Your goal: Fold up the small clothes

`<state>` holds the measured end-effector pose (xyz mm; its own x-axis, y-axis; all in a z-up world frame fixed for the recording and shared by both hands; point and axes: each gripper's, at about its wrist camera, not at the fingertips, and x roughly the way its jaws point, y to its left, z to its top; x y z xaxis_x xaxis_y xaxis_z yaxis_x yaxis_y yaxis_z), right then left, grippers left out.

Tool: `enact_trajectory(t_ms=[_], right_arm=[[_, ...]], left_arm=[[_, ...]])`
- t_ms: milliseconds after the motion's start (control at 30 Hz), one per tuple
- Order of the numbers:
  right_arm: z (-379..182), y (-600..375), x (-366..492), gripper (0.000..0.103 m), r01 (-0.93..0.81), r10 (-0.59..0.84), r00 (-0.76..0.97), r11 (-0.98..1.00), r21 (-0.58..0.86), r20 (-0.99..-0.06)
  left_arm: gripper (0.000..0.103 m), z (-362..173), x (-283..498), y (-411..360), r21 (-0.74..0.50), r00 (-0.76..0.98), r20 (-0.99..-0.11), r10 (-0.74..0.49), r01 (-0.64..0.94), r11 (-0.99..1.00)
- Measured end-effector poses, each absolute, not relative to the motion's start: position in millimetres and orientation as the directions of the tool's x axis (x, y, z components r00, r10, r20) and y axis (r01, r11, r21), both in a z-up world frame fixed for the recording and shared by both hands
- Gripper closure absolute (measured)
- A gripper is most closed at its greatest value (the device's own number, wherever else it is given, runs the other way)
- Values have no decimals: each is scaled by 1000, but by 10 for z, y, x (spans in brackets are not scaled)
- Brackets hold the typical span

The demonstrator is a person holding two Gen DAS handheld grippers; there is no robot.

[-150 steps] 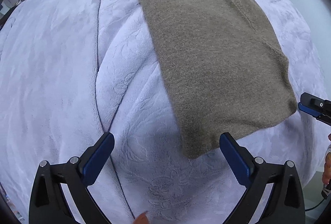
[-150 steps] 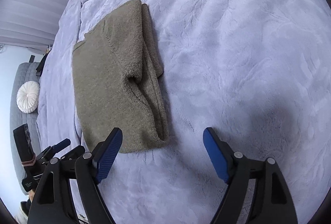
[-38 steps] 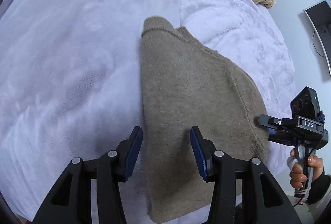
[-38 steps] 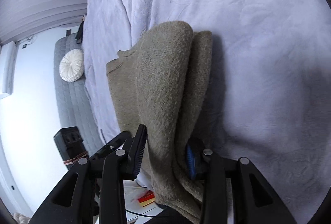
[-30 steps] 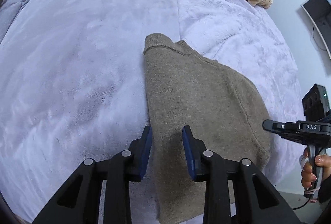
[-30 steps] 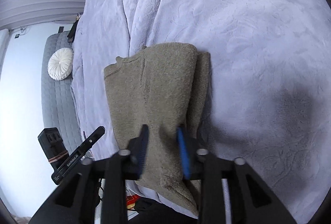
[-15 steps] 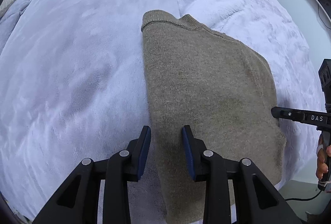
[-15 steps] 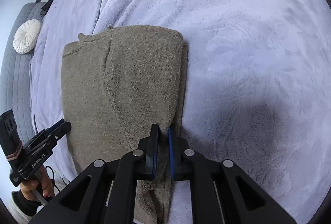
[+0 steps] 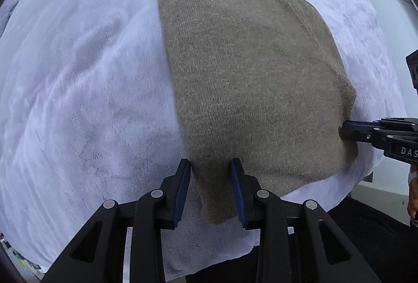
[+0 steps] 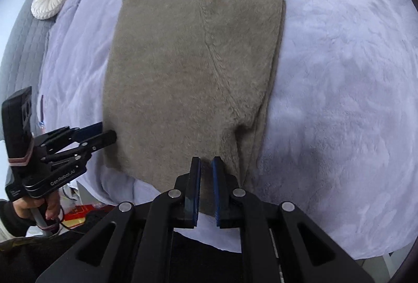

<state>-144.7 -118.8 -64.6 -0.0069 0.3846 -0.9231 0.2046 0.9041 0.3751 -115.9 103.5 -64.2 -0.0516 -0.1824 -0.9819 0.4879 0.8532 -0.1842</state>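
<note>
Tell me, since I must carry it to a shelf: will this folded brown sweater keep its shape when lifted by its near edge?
Probably not. The sweater is soft knit in loose layers, so it would likely sag and unfold. Its fuzzy surface should grip well. The left tool and right tool each pinch one near corner; the middle may droop.

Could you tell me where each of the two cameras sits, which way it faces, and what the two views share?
Left wrist: on the left gripper, looking steeply down along its fingers at the near left corner of the folded sweater on the blanket; the right gripper enters from the right.
Right wrist: on the right gripper, looking steeply down at the sweater's near right edge; the left gripper and the person's hand show at left.
Shared: the sweater, the blanket, and each view shows the other gripper.
</note>
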Motion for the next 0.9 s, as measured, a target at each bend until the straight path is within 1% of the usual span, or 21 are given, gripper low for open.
enact_trajectory(t_ms=[33, 167, 233, 267, 333, 500, 900], right_arm=[[-699, -1216, -1472, 97, 213, 367, -20, 911, 355, -930], [-748, -1336, -1524, 98, 267, 382, -27, 893, 361, -924], [-711, -1408, -1557, 91, 279, 358, -35, 900, 335, -933], [-685, -1459, -1585, 90, 291, 369, -30, 892, 345, -929], [-606, -1537, -1609, 90, 316, 384, -6, 877, 363, -923], [-437, -1576, -1532, 90, 323, 369, 31, 876, 359, -929], [-342, -1611, -1492, 90, 317, 368, 23, 879, 356, -930]], left_arm=[[70, -639, -1164, 1040, -187, -54, -982, -183, 484, 855], [70, -629, -1161, 1053, -187, -52, -981, -185, 479, 858], [70, -618, -1158, 1058, -187, -53, -982, -184, 476, 859], [70, -608, -1157, 1056, -186, -51, -982, -184, 475, 860], [70, -569, -1153, 1054, -188, -44, -981, -190, 476, 859], [70, -493, -1141, 1023, -196, -29, -978, -208, 477, 857], [70, -379, -1044, 1057, -187, -10, -978, -206, 470, 863]])
